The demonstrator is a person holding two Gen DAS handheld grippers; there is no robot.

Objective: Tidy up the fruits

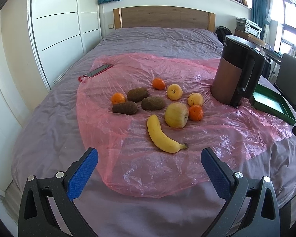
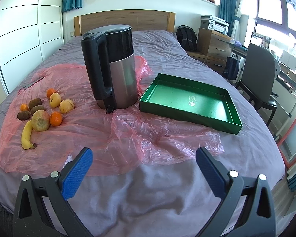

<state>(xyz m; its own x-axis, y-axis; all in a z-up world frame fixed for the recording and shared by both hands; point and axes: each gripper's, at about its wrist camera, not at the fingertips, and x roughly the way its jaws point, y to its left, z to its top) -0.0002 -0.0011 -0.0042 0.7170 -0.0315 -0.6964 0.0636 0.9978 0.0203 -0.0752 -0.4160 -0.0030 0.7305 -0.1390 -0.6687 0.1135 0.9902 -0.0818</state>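
Note:
Fruit lies on a pink plastic sheet [image 1: 167,75] on the bed. A banana [image 1: 162,135] is nearest, with a large yellow-green apple [image 1: 176,115] behind it. Three oranges [image 1: 196,112], three brown kiwis [image 1: 125,107] and two small yellow fruits [image 1: 174,91] lie further back. My left gripper [image 1: 149,158] is open, just short of the banana, with nothing between its fingers. In the right wrist view the same fruit is at the left, led by the banana [image 2: 27,135]. An empty green tray [image 2: 189,101] lies to the right. My right gripper [image 2: 144,159] is open over the bedsheet.
A tall black and steel kettle [image 2: 113,67] stands between the fruit and the tray. A phone [image 1: 98,70] lies at the sheet's far left edge. A chair [image 2: 260,79] and drawers stand to the right of the bed; a wardrobe is on the left.

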